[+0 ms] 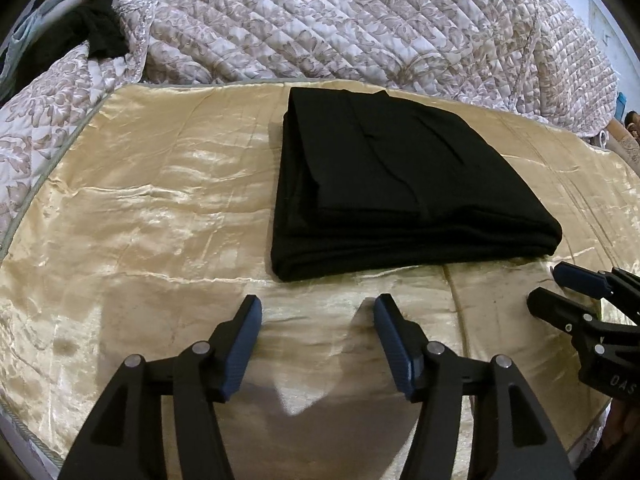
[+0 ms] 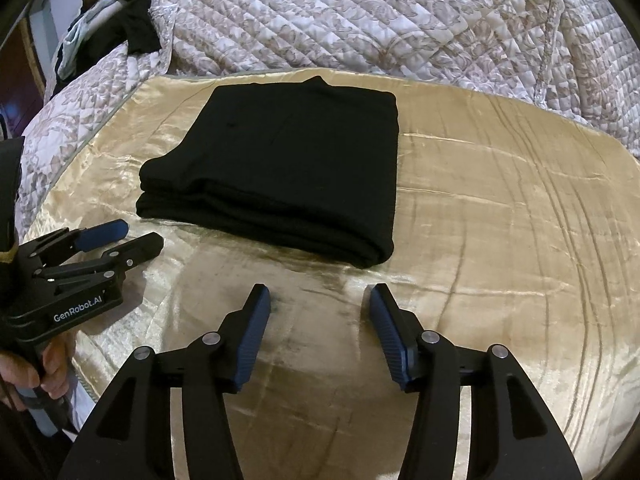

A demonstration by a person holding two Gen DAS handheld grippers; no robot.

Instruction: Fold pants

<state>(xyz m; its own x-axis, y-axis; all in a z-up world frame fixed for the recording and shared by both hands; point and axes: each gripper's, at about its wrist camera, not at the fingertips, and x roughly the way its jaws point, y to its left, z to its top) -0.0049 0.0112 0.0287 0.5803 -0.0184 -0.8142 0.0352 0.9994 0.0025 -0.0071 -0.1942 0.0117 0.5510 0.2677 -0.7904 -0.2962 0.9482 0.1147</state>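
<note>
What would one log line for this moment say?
pants: folded on gold cloth | left tool: open, empty | right tool: open, empty

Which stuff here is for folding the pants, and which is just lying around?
For the job:
folded black pants
shiny gold satin cover underneath
left gripper and right gripper, jaws open

Just lying about:
quilted floral bedspread
dark clothes heap

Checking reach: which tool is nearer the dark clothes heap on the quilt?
Left. The left tool hovers before the pants' left half, the heap's side; the right tool is further right.
</note>
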